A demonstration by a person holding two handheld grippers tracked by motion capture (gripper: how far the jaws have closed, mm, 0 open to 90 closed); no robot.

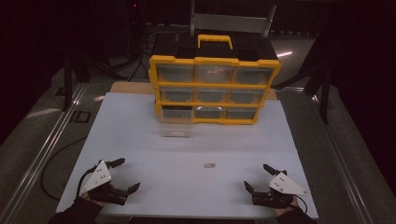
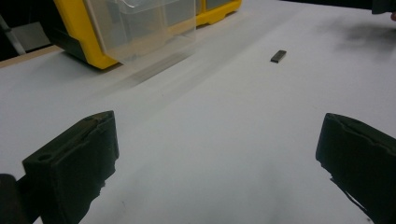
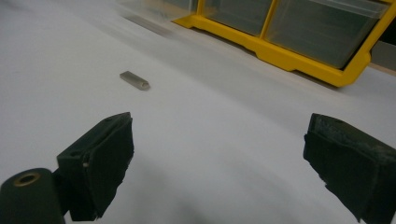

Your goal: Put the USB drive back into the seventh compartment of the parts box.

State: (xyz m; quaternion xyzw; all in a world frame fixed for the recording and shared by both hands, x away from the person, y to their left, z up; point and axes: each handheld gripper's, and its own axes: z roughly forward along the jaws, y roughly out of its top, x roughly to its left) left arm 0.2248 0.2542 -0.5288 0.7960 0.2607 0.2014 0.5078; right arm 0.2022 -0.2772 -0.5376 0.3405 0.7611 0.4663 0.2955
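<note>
A yellow and black drawer organizer point(image 1: 214, 84) with clear drawers stands at the back of the white board. Its bottom left clear drawer point(image 1: 176, 127) is pulled out toward me; it also appears as the clear drawer point(image 2: 140, 25) in the left gripper view. A small flat metal piece point(image 1: 209, 165) lies on the board between the grippers, seen also as the metal piece point(image 2: 278, 56) and the metal piece point(image 3: 134, 80). My left gripper point(image 1: 127, 174) rests open at the near left. My right gripper point(image 1: 260, 176) rests open at the near right. Both hold nothing.
The white board point(image 1: 140, 135) covers the table, with bare room around the metal piece. Metal rails point(image 1: 46, 144) run along the left and right sides. Dark stands and cables sit behind the organizer. The organizer's yellow frame point(image 3: 280, 51) lies ahead of the right gripper.
</note>
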